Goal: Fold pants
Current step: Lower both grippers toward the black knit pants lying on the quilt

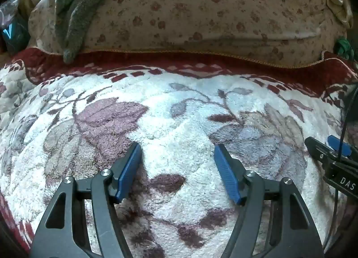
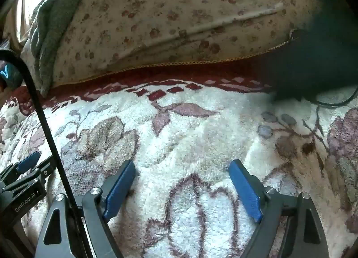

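Observation:
My left gripper (image 1: 177, 146) is open and empty, its blue pads just above a fluffy white blanket with purple flowers (image 1: 179, 123). My right gripper (image 2: 182, 164) is also open and empty over the same blanket (image 2: 190, 137). A dark garment, perhaps the pants (image 2: 313, 67), lies at the far right of the right wrist view, in shadow against the pillow. The right gripper shows at the right edge of the left wrist view (image 1: 331, 152); the left gripper shows at the left edge of the right wrist view (image 2: 24, 168).
A large floral pillow (image 1: 201, 11) lies behind the blanket's dark red border (image 1: 179, 61). A grey towel (image 1: 71, 11) hangs over the pillow's left side. A black cable (image 2: 44, 123) crosses the right wrist view on the left.

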`<state>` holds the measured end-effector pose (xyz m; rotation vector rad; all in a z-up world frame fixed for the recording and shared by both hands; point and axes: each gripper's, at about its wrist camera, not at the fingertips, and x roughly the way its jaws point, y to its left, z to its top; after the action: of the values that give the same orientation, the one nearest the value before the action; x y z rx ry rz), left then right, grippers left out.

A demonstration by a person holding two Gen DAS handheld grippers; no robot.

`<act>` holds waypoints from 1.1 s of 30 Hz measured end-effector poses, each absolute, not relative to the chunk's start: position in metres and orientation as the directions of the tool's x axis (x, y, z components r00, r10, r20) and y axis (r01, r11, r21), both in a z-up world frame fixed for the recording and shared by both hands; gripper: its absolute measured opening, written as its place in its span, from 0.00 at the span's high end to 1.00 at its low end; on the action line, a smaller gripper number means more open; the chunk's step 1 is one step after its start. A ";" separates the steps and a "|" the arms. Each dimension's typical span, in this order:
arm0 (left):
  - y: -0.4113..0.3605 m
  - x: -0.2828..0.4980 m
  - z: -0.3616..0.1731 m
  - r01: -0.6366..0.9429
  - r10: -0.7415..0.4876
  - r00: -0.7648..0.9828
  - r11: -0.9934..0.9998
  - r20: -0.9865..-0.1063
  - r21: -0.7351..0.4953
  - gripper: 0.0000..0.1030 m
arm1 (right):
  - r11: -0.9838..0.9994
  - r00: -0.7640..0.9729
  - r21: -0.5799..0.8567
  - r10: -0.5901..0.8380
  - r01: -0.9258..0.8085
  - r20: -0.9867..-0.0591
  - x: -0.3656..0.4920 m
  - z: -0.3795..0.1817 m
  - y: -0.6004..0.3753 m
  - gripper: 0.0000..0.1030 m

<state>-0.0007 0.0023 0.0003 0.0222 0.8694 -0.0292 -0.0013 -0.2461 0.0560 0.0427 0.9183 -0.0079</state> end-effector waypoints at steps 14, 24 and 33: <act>0.001 0.000 -0.001 0.034 -0.017 0.644 0.999 -0.765 0.006 0.34 | 0.999 0.606 0.036 0.015 0.023 -0.796 0.002 0.060 -0.243 0.18; 0.002 0.000 0.000 0.034 -0.017 0.644 0.999 -0.764 0.007 0.34 | 0.999 0.607 0.038 0.016 0.024 -0.795 0.002 0.058 -0.240 0.18; 0.007 -0.006 0.011 0.102 -0.054 0.579 0.995 -0.813 0.006 0.33 | 0.999 0.595 0.022 0.003 0.024 -0.804 0.007 0.060 -0.235 0.17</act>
<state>-0.0058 0.0075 0.0105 0.0537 0.9487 -0.0912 0.0066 -0.2351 0.0598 0.0321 0.9339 -0.0122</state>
